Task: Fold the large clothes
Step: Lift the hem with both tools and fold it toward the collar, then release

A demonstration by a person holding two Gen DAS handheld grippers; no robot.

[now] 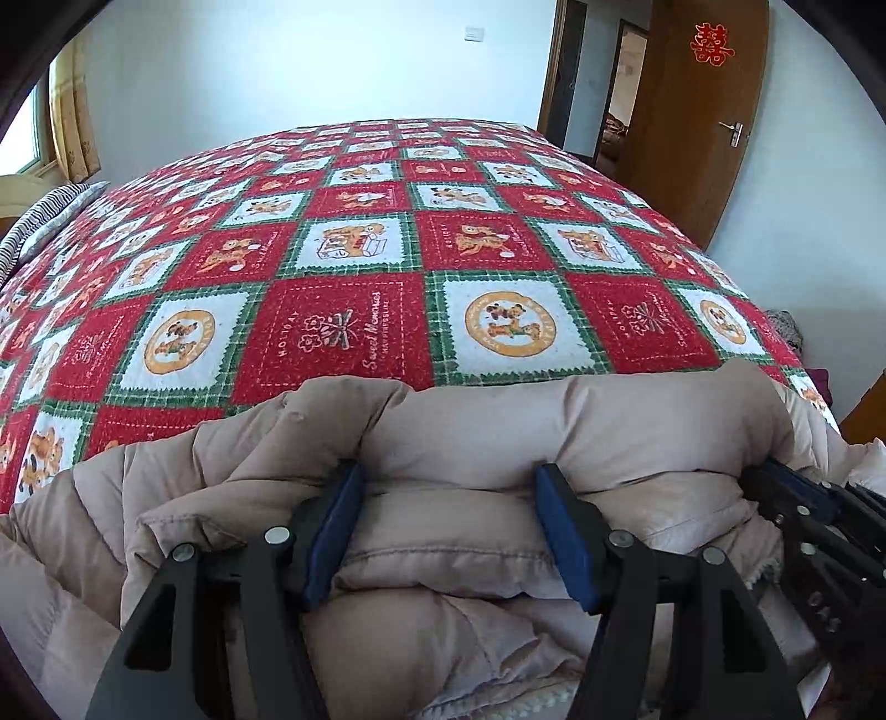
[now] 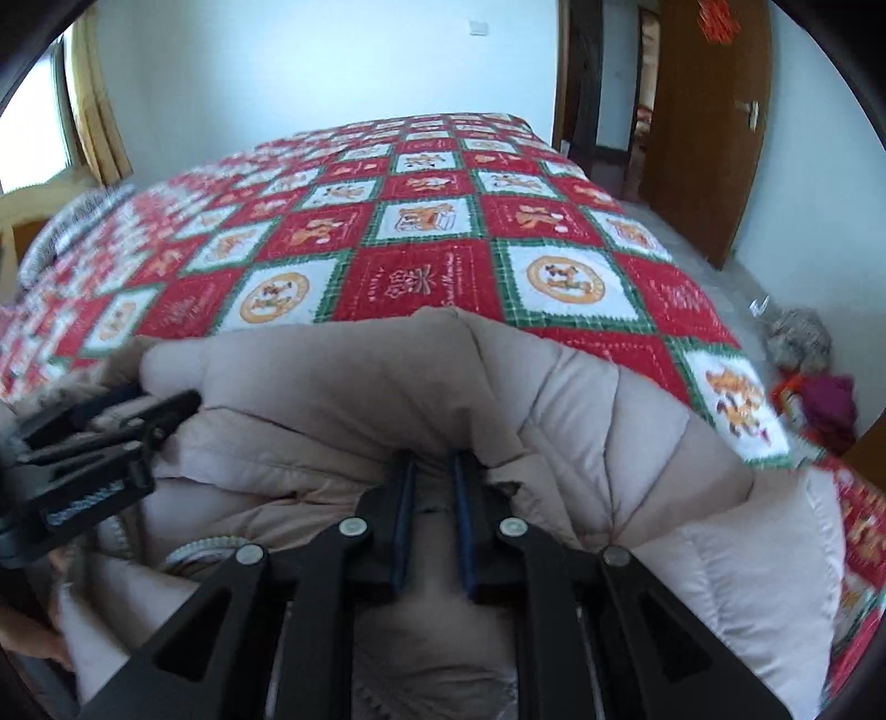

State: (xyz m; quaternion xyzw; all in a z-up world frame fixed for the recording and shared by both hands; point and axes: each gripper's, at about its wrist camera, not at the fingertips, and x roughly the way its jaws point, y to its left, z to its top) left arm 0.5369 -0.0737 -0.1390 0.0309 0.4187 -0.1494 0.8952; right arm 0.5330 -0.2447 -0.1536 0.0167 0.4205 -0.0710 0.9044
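A bed [image 1: 387, 266] fills most of both views, covered by a quilt [image 1: 343, 327] of red and white squares with green plaid borders and bear prints. At its near edge lies the beige padded coat [image 1: 498, 443], bunched into thick rolls and partly doubled over on itself; it hides the near strip of the quilt from both cameras. The walls are pale. A brown wooden door [image 1: 703, 127] with a red paper ornament [image 1: 712, 44] stands open at the far right beside a doorway. A window with yellow curtains [image 1: 72, 122] sits at the far left, and a striped pillow [image 1: 39, 221] lies at the bed's left end. On the floor to the right of the bed rests a small heap of grey and magenta cloth [image 2: 808, 360].

The left gripper [image 1: 448, 487] has its blue-padded fingers [image 1: 332, 531] spread wide, with a fold of the coat bulging between them. The right gripper [image 2: 434, 471] has its fingers [image 2: 403, 515] drawn close together, pinching a ridge of the coat.
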